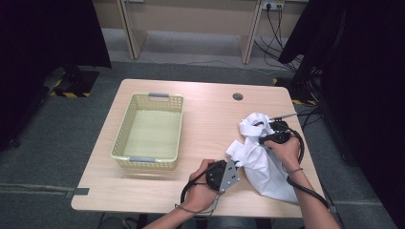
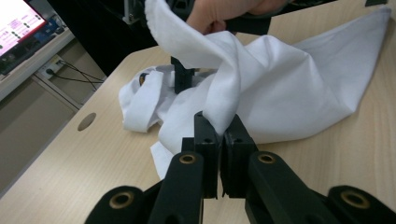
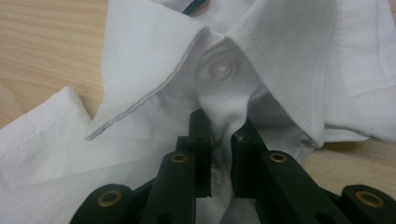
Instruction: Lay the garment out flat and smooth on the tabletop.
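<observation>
The left gripper (image 1: 235, 164), held in a hand at the near edge of the table (image 1: 200, 119), is seen clamped on a fold of a white shirt (image 1: 267, 167); in the left gripper view the fold (image 2: 223, 116) is pinched tight between the two black jaws. The shirt is spread in a crumpled heap on the right half of the table, its long axis running from the near right corner toward the far middle, with the collar end lying farther away. There the right gripper (image 1: 274, 132) is closed on the buttoned front just below the collar (image 3: 154, 60), a button (image 3: 222, 69) being visible just beyond the jaw tips in the right gripper view. The cloth is thus held at two points: the near-left edge by the left gripper and the far collar end by the right. A pale yellow basket (image 1: 148, 128) stands on the left half of the table, well apart from the shirt and nearer to the left hand than to the right. Any carry toward the basket is judged to run leftward across the table, with the left gripper leading and the collar end trailing.
</observation>
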### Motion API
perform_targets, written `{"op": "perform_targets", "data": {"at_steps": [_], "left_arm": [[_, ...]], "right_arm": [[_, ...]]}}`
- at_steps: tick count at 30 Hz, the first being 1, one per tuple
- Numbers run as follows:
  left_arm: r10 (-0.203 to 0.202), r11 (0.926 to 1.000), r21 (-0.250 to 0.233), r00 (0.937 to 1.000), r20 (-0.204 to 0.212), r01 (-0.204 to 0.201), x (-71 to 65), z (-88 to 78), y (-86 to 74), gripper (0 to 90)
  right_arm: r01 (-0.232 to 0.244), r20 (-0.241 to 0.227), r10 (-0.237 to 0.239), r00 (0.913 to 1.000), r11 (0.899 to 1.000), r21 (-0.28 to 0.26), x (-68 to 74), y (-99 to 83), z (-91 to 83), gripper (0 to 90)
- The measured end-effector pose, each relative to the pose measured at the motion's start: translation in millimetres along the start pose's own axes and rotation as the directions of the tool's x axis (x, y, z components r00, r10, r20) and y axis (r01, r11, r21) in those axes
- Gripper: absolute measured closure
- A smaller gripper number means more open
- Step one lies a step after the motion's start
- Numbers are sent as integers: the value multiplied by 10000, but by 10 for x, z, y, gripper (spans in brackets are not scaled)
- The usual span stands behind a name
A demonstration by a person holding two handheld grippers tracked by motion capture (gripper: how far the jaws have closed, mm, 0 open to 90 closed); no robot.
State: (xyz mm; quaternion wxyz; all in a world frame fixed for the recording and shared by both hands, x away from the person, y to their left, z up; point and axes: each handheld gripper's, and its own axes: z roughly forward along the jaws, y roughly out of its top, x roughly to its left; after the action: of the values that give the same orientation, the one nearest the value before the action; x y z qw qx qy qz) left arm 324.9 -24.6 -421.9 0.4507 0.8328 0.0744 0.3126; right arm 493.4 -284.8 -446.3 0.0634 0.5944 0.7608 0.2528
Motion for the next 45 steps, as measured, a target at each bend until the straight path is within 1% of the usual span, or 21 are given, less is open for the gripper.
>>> {"op": "perform_targets", "data": {"at_steps": [3,9,11,14,15,17,18,20,22,23,25,26,28,29,31,34,37,39,41,43,45], "left_arm": [[22,10000,-23,10000,-45,-22,29,-21,14,865],[-44,10000,-43,9997,-240,43,113,-78,14,863],[-87,10000,20,9997,-247,88,131,-90,-4,862],[-134,9998,140,9999,-105,135,140,-100,-45,862],[-133,9997,203,9999,-55,134,140,-105,-60,862],[-94,9995,297,9999,104,91,143,-114,-91,862],[-22,9993,372,9997,223,14,146,-121,-106,862],[100,9987,488,9989,469,-123,151,-132,-137,862],[333,9973,629,9970,695,-377,160,-150,-169,861],[429,9963,704,9962,759,-483,165,-162,-185,861],[489,9947,857,9949,886,-565,178,-189,-217,858],[542,9934,956,9942,928,-631,186,-202,-233,857],[555,9919,1085,9937,972,-660,194,-220,-270,857],[558,9909,1162,9933,1008,-675,196,-227,-287,857],[592,9893,1266,9925,1069,-727,192,-235,-320,856],[658,9878,1326,9911,1154,-811,184,-261,-353,852],[751,9867,1341,9895,1234,-916,172,-295,-372,850],[814,9859,1349,9885,1273,-986,162,-309,-384,843],[822,9859,1349,9884,1279,-995,157,-311,-396,836],[823,9863,1317,9883,1281,-992,160,-309,-402,826],[753,9880,1249,9889,1277,-913,161,-312,-404,795]], "right_arm": [[2,-34,-2,10000,10000,-100,31,5,30,808],[-39,-193,34,9998,9997,-256,152,60,112,804],[-13,-186,7,9998,9995,-312,191,78,137,801],[94,-152,-100,9998,9992,-376,243,92,162,795],[108,-146,-113,9998,9993,-352,257,95,163,780],[184,-21,-185,9998,9993,-323,265,95,151,706],[248,1,-248,9997,9993,-292,264,93,135,686],[301,-109,-305,9995,9989,-349,257,76,77,635],[373,-220,-381,9990,9987,-360,253,54,-2,597],[410,-288,-419,9987,9987,-316,251,43,-45,583],[497,-374,-510,9980,9981,-370,244,15,-134,562],[460,-441,-476,9979,9983,-367,241,0,-180,554],[486,-596,-513,9969,9978,-448,245,-37,-271,548],[547,-592,-574,9966,9975,-459,254,-58,-314,548],[785,-635,-815,9946,9957,-490,281,-99,-389,543],[1015,-504,-1046,9932,9930,-604,306,-149,-491,536],[1010,-282,-1031,9943,9926,-676,278,-181,-560,535],[1019,-399,-1051,9937,9919,-753,270,-209,-606,547],[1207,-696,-1259,9896,9899,-744,303,-253,-645,556],[1408,-1046,-1474,9835,9877,-684,359,-312,-656,557],[1736,-1231,-1795,9760,9831,-575,421,-382,-642,557]]}}
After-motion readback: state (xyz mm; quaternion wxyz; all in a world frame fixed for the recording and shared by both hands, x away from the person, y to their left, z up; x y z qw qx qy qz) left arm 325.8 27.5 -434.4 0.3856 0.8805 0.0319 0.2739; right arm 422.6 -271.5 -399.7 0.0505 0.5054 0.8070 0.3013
